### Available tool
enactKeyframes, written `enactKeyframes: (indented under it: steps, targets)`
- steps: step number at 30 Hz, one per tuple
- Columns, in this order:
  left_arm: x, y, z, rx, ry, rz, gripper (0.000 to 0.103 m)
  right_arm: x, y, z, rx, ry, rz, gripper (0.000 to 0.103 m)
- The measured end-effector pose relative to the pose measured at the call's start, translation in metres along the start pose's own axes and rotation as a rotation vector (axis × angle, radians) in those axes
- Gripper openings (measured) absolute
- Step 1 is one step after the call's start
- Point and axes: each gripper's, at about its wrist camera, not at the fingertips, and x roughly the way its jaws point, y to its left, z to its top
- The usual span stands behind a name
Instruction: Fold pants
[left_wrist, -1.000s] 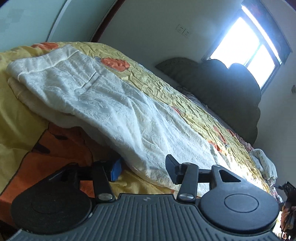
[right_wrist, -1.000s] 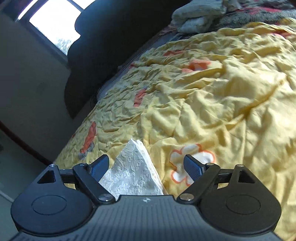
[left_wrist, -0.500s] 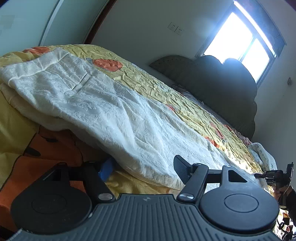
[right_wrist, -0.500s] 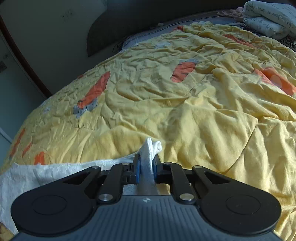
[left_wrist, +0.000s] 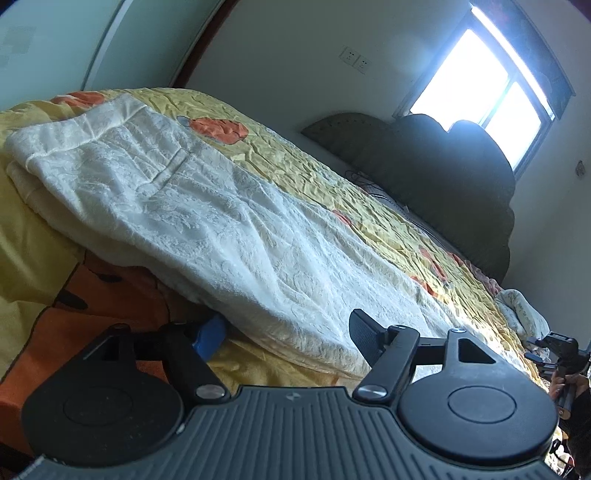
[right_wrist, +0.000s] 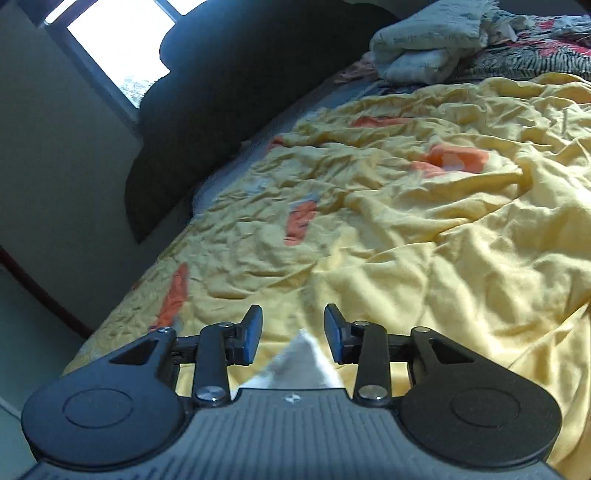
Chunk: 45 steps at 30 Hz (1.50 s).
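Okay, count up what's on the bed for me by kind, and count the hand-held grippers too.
White pants: 1
Yellow bedspread with orange patches: 1
Folded pale bedding by the headboard: 1 pile
Hand-held gripper: 2, left hand-held gripper and right hand-held gripper, whose jaws are opening with a pants corner between them
Total: 5

No text, label, brand or number can be read anywhere here

- A crumpled yellow quilt (right_wrist: 461, 258) with orange patches covered the bed.
- A dark headboard (left_wrist: 454, 177) stood below a bright window (left_wrist: 484, 85).
- Folded pale bedding (right_wrist: 424, 48) lay near it.
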Motion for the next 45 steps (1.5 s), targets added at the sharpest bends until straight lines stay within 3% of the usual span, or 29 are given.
enactKeyframes:
  steps: [3,5,9,11,13,17,18,21,23,26,28,31,35,38,40,42,45]
  targets:
    - [-0.018,0.006,0.002,-0.115,-0.063,0.103,0.076,0.012,0.074,-0.050,-0.177,0.155,0.157,0.058]
    - [-0.034,0.018,0.009,-0.216,-0.127,0.161,0.076,0.028,0.120,-0.089,-0.307,0.266,0.237,0.060]
    - [-0.050,0.061,0.035,-0.438,-0.215,0.341,0.087,0.066,0.176,-0.151,-0.464,0.401,0.277,0.060]
    - [-0.049,0.085,0.045,-0.556,-0.214,0.328,0.086,0.079,0.187,-0.169,-0.483,0.414,0.274,0.060]
    - [-0.044,0.096,0.055,-0.588,-0.209,0.294,0.086,0.077,0.191,-0.177,-0.507,0.375,0.277,0.064]
    - [-0.028,0.104,0.069,-0.553,-0.204,0.276,0.086,0.069,0.187,-0.190,-0.565,0.319,0.297,0.068]
    - [-0.024,0.105,0.072,-0.551,-0.199,0.285,0.080,0.067,0.184,-0.192,-0.568,0.303,0.306,0.068]
    - [-0.017,0.110,0.079,-0.513,-0.166,0.371,0.016,0.068,0.182,-0.189,-0.538,0.302,0.319,0.069]
    - [-0.021,0.107,0.082,-0.451,-0.158,0.374,0.016,0.069,0.180,-0.187,-0.520,0.305,0.333,0.070]
    - [-0.035,0.076,0.094,-0.228,-0.202,0.408,0.016,0.071,0.177,-0.185,-0.495,0.311,0.352,0.070]
    - [-0.033,0.071,0.095,-0.146,-0.181,0.435,0.016,0.072,0.176,-0.185,-0.488,0.313,0.356,0.070]
    - [-0.013,0.095,0.081,-0.201,-0.088,0.472,0.016,0.074,0.176,-0.185,-0.488,0.315,0.361,0.071]
    - [-0.010,0.087,0.074,-0.137,-0.111,0.507,0.016,0.075,0.176,-0.186,-0.488,0.312,0.361,0.071]
    - [-0.016,0.085,0.077,-0.120,-0.099,0.524,0.044,0.073,0.175,-0.184,-0.460,0.310,0.349,0.071]
    - [-0.027,0.079,0.079,-0.116,-0.110,0.567,0.062,0.061,0.170,-0.178,-0.369,0.300,0.280,0.071]
    - [-0.043,0.067,0.077,-0.096,-0.172,0.588,0.067,0.039,0.154,-0.168,-0.227,0.277,0.260,0.071]
    - [-0.054,0.036,0.072,-0.025,-0.250,0.587,0.071,-0.009,0.113,-0.152,-0.062,0.158,0.261,0.071]
